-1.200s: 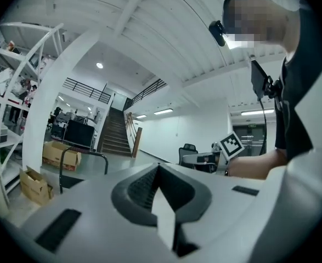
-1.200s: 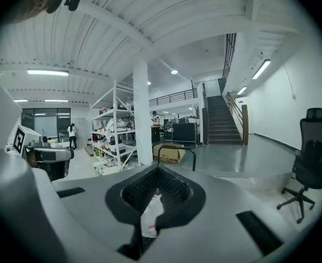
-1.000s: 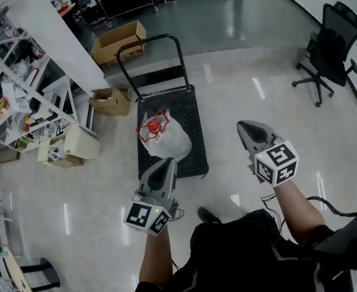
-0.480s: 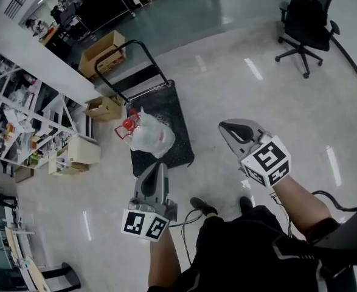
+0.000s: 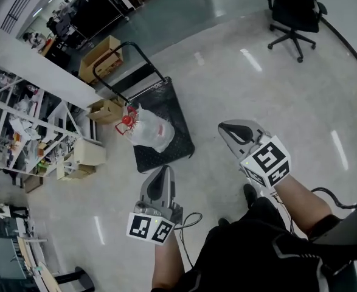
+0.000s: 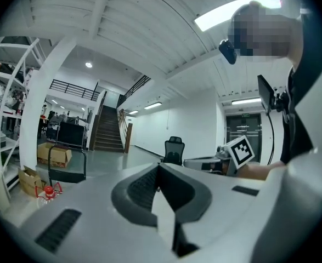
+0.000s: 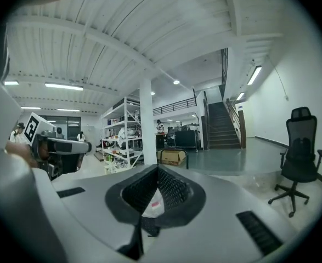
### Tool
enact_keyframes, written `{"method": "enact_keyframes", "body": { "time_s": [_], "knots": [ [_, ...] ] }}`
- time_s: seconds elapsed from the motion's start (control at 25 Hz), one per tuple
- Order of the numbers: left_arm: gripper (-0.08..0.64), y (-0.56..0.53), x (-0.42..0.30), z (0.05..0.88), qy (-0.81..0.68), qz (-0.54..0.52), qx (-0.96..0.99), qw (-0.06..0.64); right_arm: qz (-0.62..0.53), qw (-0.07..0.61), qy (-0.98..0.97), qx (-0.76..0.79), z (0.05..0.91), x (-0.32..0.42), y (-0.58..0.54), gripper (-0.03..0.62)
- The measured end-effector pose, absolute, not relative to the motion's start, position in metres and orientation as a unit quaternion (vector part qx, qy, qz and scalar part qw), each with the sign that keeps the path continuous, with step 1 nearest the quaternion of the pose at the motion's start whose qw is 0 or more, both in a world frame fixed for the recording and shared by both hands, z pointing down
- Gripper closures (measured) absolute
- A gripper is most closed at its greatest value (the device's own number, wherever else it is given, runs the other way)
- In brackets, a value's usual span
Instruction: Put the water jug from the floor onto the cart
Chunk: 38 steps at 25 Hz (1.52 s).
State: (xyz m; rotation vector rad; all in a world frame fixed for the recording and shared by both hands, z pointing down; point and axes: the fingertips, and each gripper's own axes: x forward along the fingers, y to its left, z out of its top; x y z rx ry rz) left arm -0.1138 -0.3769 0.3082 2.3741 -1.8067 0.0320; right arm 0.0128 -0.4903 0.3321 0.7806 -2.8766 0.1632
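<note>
Head view: the water jug lies on the black deck of the cart, its red cap toward the cart's handle. Both grippers hang over the floor, the left gripper short of the deck's near edge, the right gripper off to the deck's right.

Left gripper view: the jaws meet at their tips with nothing between them; the red cap shows far off at the left.

Right gripper view: the jaws are closed together and empty; an office chair stands at the right.
</note>
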Motion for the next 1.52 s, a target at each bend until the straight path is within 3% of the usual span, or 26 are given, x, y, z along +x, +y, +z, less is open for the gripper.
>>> {"method": "enact_keyframes", "body": {
  "time_s": [0.72, 1.08, 1.52],
  "knots": [
    [0.569, -0.161, -0.126, 0.336, -0.527, -0.025, 0.845, 0.088, 0.04, 0.114, -0.94, 0.321, 0.339, 0.018, -0.236, 0.591],
    [0.569, -0.083, -0.051, 0.312, -0.51, -0.023, 0.857, 0.072, 0.028, 0.094, -0.939, 0.33, 0.317, 0.078, -0.159, 0.591],
    [0.569, 0.021, 0.106, 0.298, -0.517, 0.005, 0.853, 0.074, 0.043, 0.081, -0.942, 0.323, 0.318, 0.237, -0.057, 0.591]
  ]
}}
